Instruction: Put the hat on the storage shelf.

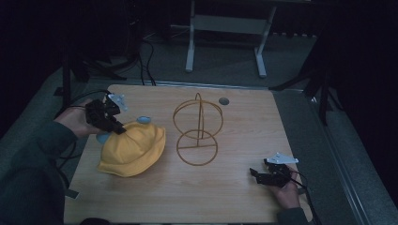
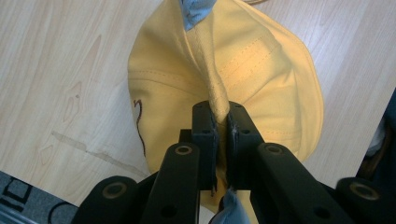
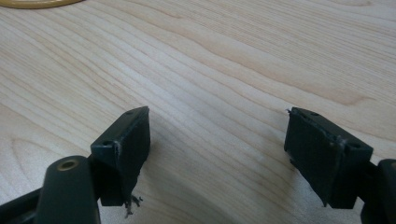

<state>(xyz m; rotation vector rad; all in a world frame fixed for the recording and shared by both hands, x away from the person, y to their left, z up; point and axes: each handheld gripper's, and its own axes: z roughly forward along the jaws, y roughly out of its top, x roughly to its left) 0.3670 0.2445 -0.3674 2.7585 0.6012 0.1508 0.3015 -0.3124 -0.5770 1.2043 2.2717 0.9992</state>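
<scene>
The left gripper has its jaws clenched on a pinched fold of the yellow hat, lying left on the desk. Judged step: lifting it toward the wire stand, just right. The right gripper rests released, near right.

We see a light wooden table with a pale grain and a small grey round cap set into its top at about one o'clock. A yellow fabric hat lies at nine o'clock, and a yellow-brown wire stand of hoops rests at the centre.
</scene>
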